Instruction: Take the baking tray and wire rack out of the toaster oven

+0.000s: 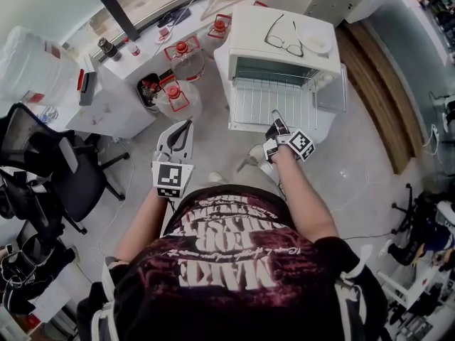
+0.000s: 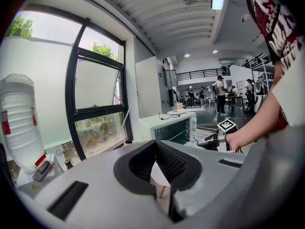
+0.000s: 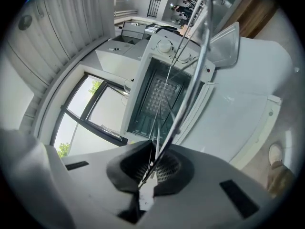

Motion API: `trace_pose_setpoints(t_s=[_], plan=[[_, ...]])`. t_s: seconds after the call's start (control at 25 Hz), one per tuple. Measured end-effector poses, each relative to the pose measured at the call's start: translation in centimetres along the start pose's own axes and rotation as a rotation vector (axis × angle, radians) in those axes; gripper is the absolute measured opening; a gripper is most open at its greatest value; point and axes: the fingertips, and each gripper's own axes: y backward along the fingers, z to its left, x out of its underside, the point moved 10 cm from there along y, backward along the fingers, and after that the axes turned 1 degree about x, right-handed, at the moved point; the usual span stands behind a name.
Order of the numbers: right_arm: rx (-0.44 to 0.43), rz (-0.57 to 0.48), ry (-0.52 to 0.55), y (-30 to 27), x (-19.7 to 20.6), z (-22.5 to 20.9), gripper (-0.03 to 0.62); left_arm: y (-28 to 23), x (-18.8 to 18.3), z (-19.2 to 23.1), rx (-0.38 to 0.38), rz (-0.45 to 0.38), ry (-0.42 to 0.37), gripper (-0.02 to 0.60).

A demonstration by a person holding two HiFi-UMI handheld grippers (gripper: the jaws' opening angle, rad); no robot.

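"Grey floor (image 1: 355, 169) spread all round me, and the white toaster oven (image 1: 256, 27) stood straight ahead on its white base, its door (image 1: 331, 89) swung wide to the right."

"Where was the wire rack?"

"The wire rack (image 1: 256, 101) was drawn partway out of the oven's mouth, its near edge toward the front edge of the base."

"And your tongs?"

"My right tongs (image 3: 153, 156) were clamped tight on the rack's near rim, with a wire nipped between the pads. My left tongs (image 2: 155, 151) were closed too, tips together on nothing, off to the left and well apart from the oven."

"Anything on top?"

"A pair of glasses (image 1: 284, 40), with a small white dish (image 1: 316, 42) just beside them. I couldn't make out the baking tray."
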Motion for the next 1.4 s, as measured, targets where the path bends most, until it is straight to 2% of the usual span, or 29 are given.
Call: trace_pose_setpoints(t_s=[0.28, 0.56, 0.76, 1.04, 1.24, 1.4], plan=[[0.002, 0.011, -0.022, 4.3, 0.1, -0.1, 0.005, -1.2, -0.9, -2.2, 0.090, -0.019, -0.023, 0.005], [-0.023, 0.007, -0.041, 9.4, -2.5, -0.8, 0.005, -4.5, -3.1, -6.6, 0.153, -0.041, -0.041, 0.005], [-0.002, 0.049, -0.015, 14.3, -6.5, -2.5, 0.005, -7.4, -5.2, -12.9, 0.180, -0.057, -0.047, 0.005], [-0.032, 0.084, -0.019, 19.5, -11.4, -5.2, 0.005, -10.4, -7.8, -20.3, 0.208, -0.079, -0.053, 0.005], [-0.047, 0.122, -0.008, 23.5, -16.2, -8.0, 0.005, -12.4, -10.2, -27.1, 0.198, -0.084, -0.054, 0.005], [-0.056, 0.146, -0.018, 25.4, -19.2, -9.7, 0.005, -13.9, -11.4, -30.9, 0.178, -0.093, -0.038, 0.004]])
